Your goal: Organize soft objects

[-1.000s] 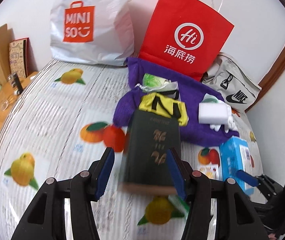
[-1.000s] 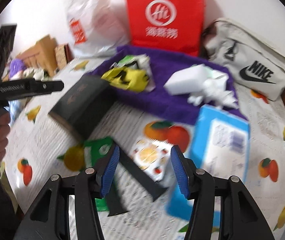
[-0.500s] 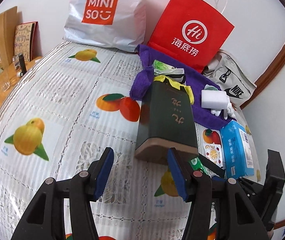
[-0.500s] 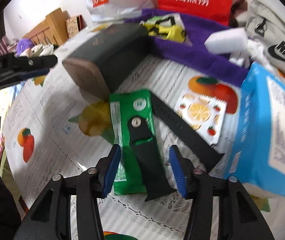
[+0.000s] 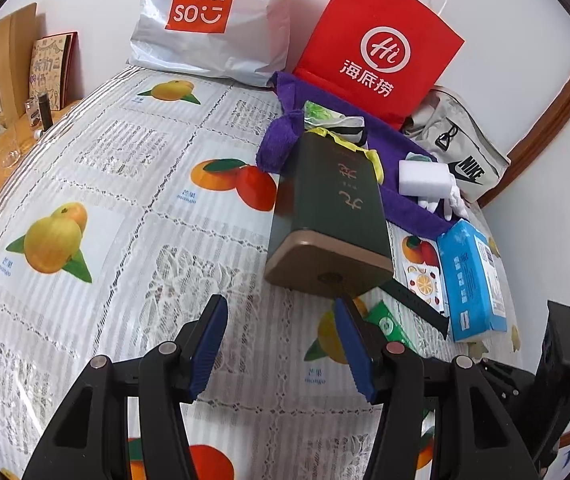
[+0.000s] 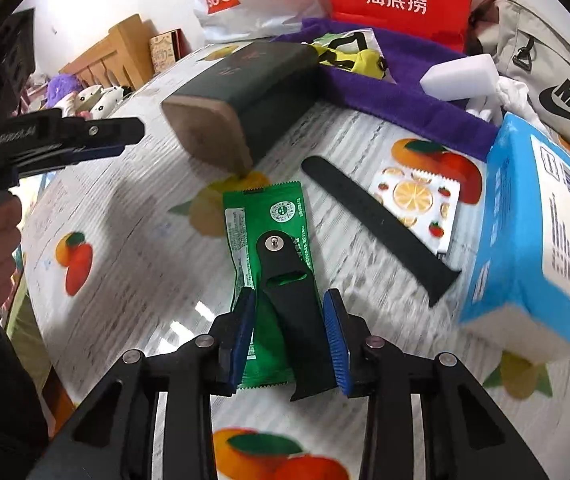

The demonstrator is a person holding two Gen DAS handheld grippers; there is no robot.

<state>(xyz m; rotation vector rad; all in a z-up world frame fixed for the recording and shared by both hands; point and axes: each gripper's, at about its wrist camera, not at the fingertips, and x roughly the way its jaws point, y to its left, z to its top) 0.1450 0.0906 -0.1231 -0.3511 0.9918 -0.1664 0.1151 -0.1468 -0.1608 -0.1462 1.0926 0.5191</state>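
The right gripper [image 6: 289, 312] points steeply down at the table, and its jaws are closing around a green sachet [image 6: 263, 248] with a short black strap piece [image 6: 297, 312] lying on top of it. Both sit between the blue pads; the left pad appears at the sachet's edge, but firm contact cannot be confirmed. A longer black strap [image 6: 377, 232] lies just to the right, partly over a fruit-print packet [image 6: 417, 204], with a blue tissue pack [image 6: 541, 240] further right.

The left gripper [image 5: 281, 344] is released, jaws apart and holding nothing, above the fruit-print tablecloth [image 5: 125, 216]. The dark green box [image 5: 333, 220] lies just beyond its right pad, far end resting on the purple towel [image 5: 281, 148]. On the towel sit a yellow item [image 6: 349, 58] and a white sponge [image 5: 425, 178]. A red bag [image 5: 377, 48], a white bag [image 5: 209, 16] and a grey bag [image 5: 465, 156] stand at the far wall.
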